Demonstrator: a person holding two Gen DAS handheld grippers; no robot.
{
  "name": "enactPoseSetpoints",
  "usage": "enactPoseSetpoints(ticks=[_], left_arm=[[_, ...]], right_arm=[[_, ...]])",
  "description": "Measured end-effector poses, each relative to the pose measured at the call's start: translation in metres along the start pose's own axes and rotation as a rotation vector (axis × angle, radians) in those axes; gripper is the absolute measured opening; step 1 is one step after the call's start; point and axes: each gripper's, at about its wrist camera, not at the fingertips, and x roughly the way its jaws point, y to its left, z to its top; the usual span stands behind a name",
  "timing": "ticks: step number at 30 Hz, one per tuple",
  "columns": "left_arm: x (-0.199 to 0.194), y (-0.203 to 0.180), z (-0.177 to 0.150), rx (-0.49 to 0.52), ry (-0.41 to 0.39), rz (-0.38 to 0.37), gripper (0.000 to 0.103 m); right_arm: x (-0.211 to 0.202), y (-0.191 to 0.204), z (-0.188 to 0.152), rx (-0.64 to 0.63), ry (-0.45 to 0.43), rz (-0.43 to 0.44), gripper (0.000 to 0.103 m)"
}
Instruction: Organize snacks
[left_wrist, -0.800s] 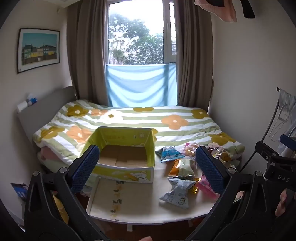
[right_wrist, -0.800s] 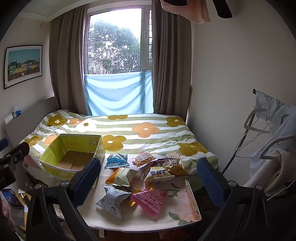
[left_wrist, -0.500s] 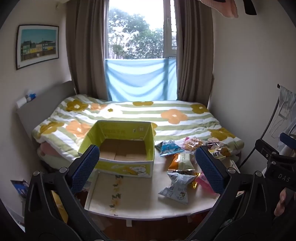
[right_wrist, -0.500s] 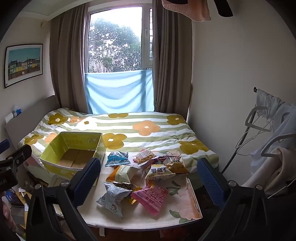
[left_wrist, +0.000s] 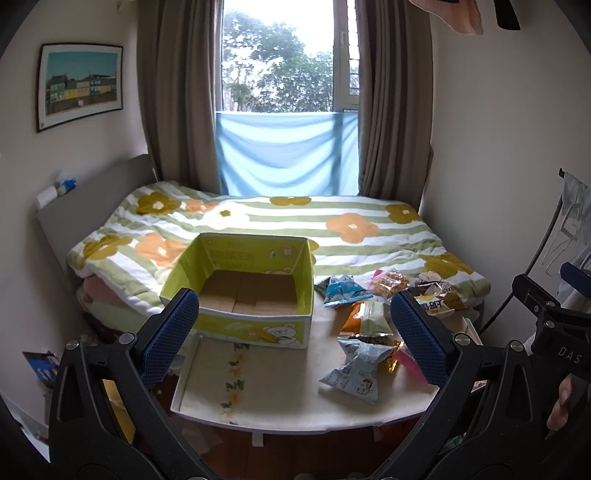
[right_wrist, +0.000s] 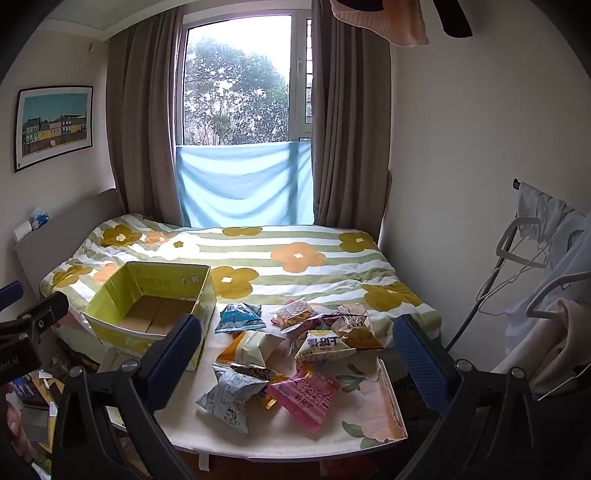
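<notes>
The left gripper has its jaws spread wide and grasps nothing; it hangs above the near edge of the desk. Just past its left jaw sits the yellow-green cardboard box, open-topped and empty. Past its right jaw lies the heap of snack packets.

The right gripper is likewise released, jaws wide apart, nothing between the pads. Between and beyond its jaws lie the packets: a pale blue-white packet nearest, touching a pink packet to its right, a blue packet farther off beside the box. Behind the desk stretches the bed with its flowered striped cover, then the window between curtains.
</notes>
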Motion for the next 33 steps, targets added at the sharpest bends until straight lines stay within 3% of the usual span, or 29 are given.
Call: enactPoseSetpoints(ticks=[33], left_arm=[[0.018, 0.002, 0.0, 0.008, 0.027, 0.02, 0.103]], right_arm=[[0.006, 0.006, -0.002, -0.008, 0.0, 0.01, 0.103]])
